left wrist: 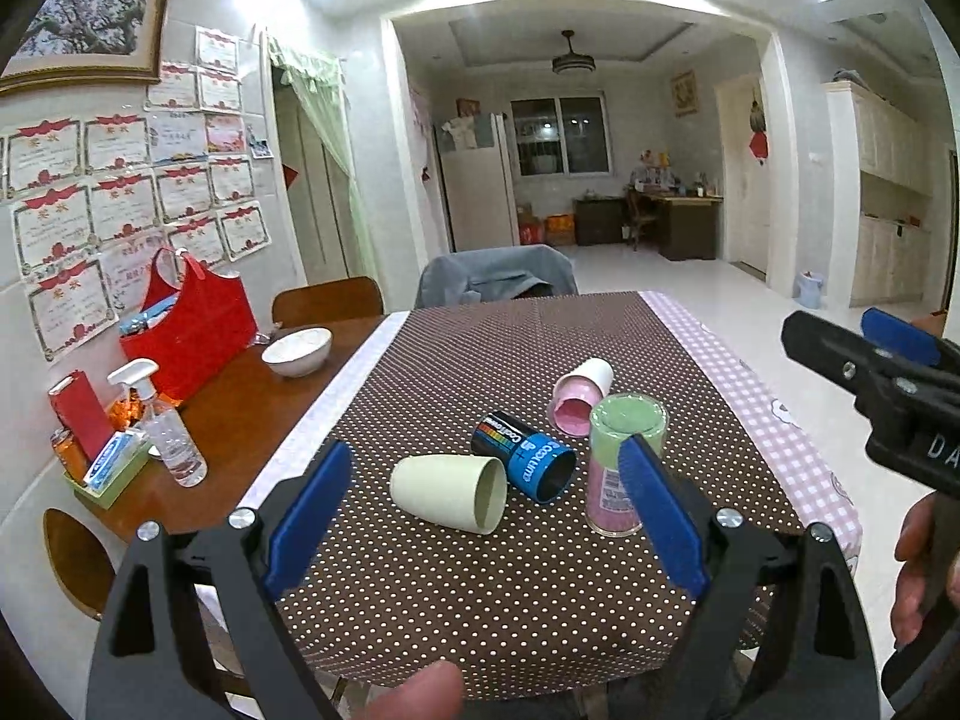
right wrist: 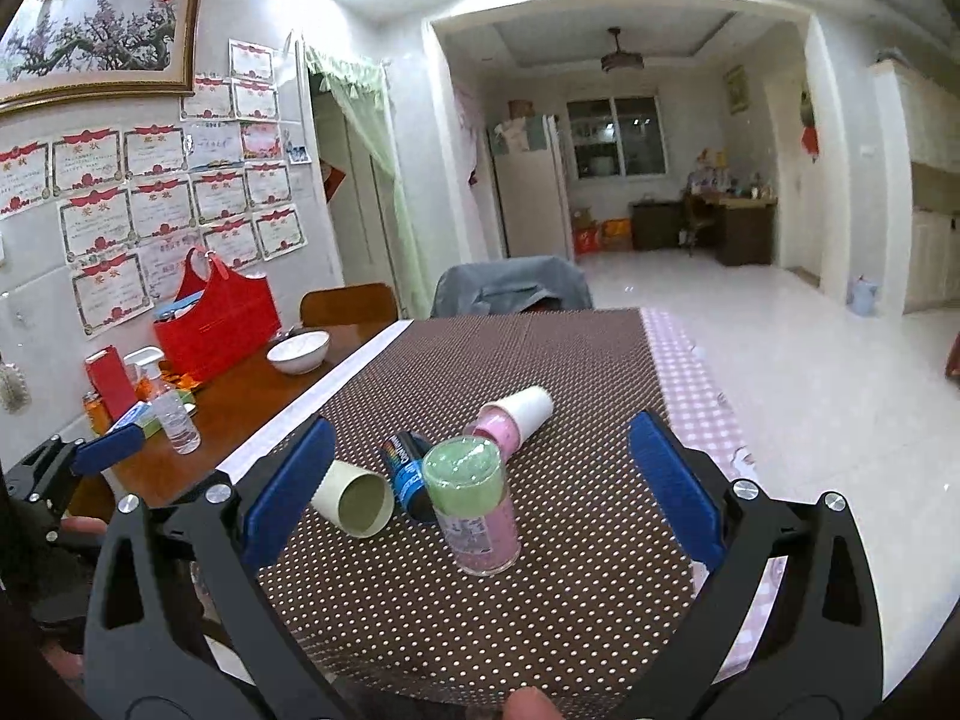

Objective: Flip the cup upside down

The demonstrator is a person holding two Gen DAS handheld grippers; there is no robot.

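Several cups lie on the brown dotted cloth [left wrist: 456, 588]. A pale green cup [left wrist: 447, 492] lies on its side, also in the right wrist view [right wrist: 354, 498]. A blue battery-print cup [left wrist: 528, 456] lies on its side beside it [right wrist: 408, 474]. A pink and white cup [left wrist: 582, 399] lies on its side farther back [right wrist: 516, 417]. A clear cup with green top and pink bottom [left wrist: 618, 468] stands upside down [right wrist: 474, 510]. My left gripper [left wrist: 486, 504] is open above the near edge, in front of the pale green cup. My right gripper [right wrist: 480, 492] is open, framing the clear cup.
A wooden table [left wrist: 240, 420] on the left holds a white bowl [left wrist: 297, 351], a red bag [left wrist: 192, 324], a spray bottle [left wrist: 165, 432] and boxes. A chair with a grey jacket [left wrist: 495, 279] stands at the far end. A pink checked cloth [left wrist: 774, 420] runs along the right edge.
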